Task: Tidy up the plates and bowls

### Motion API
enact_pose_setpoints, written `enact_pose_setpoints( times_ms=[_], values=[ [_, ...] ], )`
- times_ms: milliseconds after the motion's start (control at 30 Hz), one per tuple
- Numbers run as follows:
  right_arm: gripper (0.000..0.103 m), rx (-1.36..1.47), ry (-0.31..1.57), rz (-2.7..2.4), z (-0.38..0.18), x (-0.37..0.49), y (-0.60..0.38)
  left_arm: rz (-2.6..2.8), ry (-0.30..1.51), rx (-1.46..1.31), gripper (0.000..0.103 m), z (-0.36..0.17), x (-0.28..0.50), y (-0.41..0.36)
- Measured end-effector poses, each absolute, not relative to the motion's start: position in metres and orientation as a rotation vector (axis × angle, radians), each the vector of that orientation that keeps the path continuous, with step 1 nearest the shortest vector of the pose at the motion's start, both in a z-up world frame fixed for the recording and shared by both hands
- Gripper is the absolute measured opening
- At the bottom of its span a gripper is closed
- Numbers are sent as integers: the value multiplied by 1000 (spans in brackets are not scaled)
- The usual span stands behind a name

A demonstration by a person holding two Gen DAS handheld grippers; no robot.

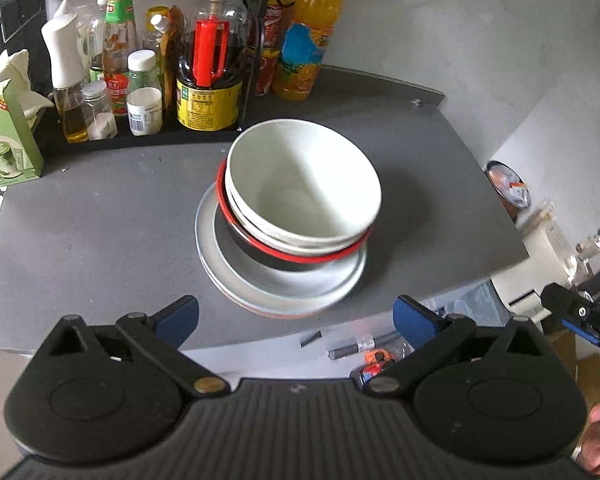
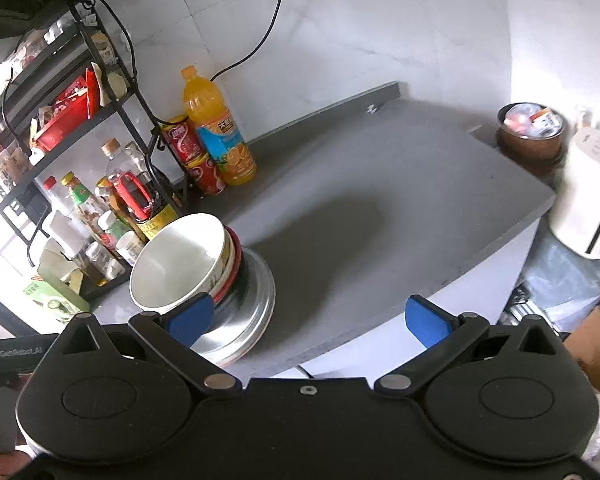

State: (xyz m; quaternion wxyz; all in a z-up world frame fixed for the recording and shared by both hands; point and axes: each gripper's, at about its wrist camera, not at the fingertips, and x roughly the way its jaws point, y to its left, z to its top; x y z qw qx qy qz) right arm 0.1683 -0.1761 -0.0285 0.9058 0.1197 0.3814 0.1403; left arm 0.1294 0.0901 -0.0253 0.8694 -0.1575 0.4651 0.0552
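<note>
On the grey counter (image 1: 100, 220) stands a single stack of dishes, set a little in from the front edge and roughly midway along it. At the bottom are round silvery metal plates (image 1: 276, 280), the lowest one showing a reddish rim. On them sits a black bowl with a red rim (image 1: 300, 258), and nested inside that are white ceramic bowls, the top white bowl (image 1: 300, 184) tilted slightly and empty.

The left gripper (image 1: 296, 316) hovers just off the front edge of the counter, its blue-padded fingers (image 1: 180, 316) spread wide apart with nothing between them, pointing at the stack but not touching it. The right gripper (image 2: 308, 320) hangs off the front edge too, further toward the counter's right end, its jaws likewise wide and empty; in its view one blue pad overlaps the stack, though I cannot tell whether it touches.

Along the back left corner stands a black wire rack (image 2: 112, 92) crowded with sauce and oil bottles, including a large dark soy-sauce bottle with a red handle (image 1: 210, 64). Beside the rack, against the back edge, are a tall orange-juice bottle (image 1: 306, 40) and red drink cans (image 2: 188, 156). A green carton (image 1: 8, 136) sits at the left edge.
</note>
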Motion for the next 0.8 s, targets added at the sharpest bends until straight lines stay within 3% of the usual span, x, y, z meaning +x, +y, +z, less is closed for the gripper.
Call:
enact_pose_setpoints(
  times_ms=[800],
  values=[
    [103,104,773,217,1,88,-165,71,910,-213,102,11,60,72]
  ],
)
